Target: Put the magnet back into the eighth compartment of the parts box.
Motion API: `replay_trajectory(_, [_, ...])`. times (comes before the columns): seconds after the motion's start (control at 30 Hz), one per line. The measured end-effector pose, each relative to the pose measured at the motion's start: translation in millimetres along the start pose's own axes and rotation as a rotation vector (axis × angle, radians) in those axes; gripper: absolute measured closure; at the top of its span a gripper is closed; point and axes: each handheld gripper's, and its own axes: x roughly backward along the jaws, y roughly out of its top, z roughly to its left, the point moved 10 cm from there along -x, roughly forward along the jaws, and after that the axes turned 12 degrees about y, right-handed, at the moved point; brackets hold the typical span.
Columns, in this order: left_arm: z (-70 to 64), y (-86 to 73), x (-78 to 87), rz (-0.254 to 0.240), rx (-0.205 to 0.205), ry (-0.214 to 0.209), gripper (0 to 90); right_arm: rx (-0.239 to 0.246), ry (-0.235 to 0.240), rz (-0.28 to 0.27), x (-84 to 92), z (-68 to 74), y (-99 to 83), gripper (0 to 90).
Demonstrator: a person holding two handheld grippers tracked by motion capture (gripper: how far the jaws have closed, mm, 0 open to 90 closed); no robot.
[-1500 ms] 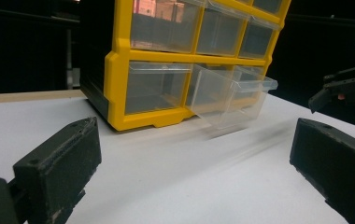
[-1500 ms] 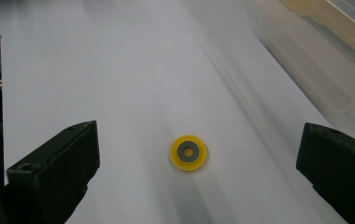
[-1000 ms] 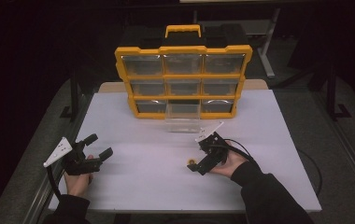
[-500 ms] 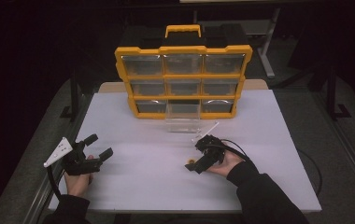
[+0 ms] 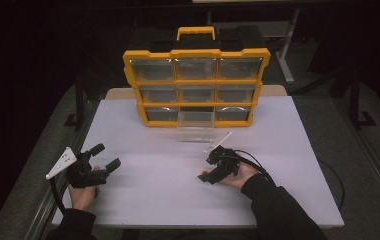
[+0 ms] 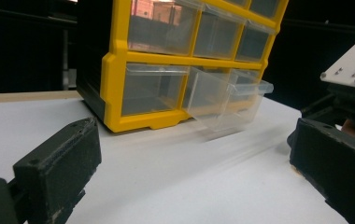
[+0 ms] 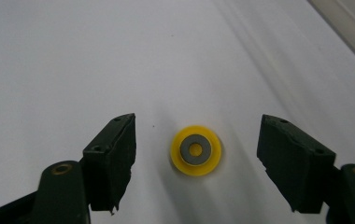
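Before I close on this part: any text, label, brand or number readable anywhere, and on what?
None can be read.
Yellow drawer organizer: no lettering on its frame or clear drawers.
Yellow disc with its grey ring: plain.
White table: no marks.
Right hand-held gripper, jaws just closing around the disc: unmarked.

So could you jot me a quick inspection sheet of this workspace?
Surface: white table, flat and bare in front.
Job's things: small yellow disc with a grey ring lies flat; yellow organizer has its bottom middle drawer pulled out.
Clutter: nothing seen.
Grippers: right gripper straddles the disc, fingers just closing, not touching it; left gripper open, holding nothing.
Cables: black cable loops from the right gripper.
Surroundings: dark room, metal frames behind.
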Motion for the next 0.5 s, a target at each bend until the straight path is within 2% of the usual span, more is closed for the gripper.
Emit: replay_trajectory(0.5, [-0.2, 0.0, 0.0, -0.001, 0.004, -0.002, 1.8, -0.012, -0.011, 0.016, -7.1, -4.0, -5.2, 38.2])
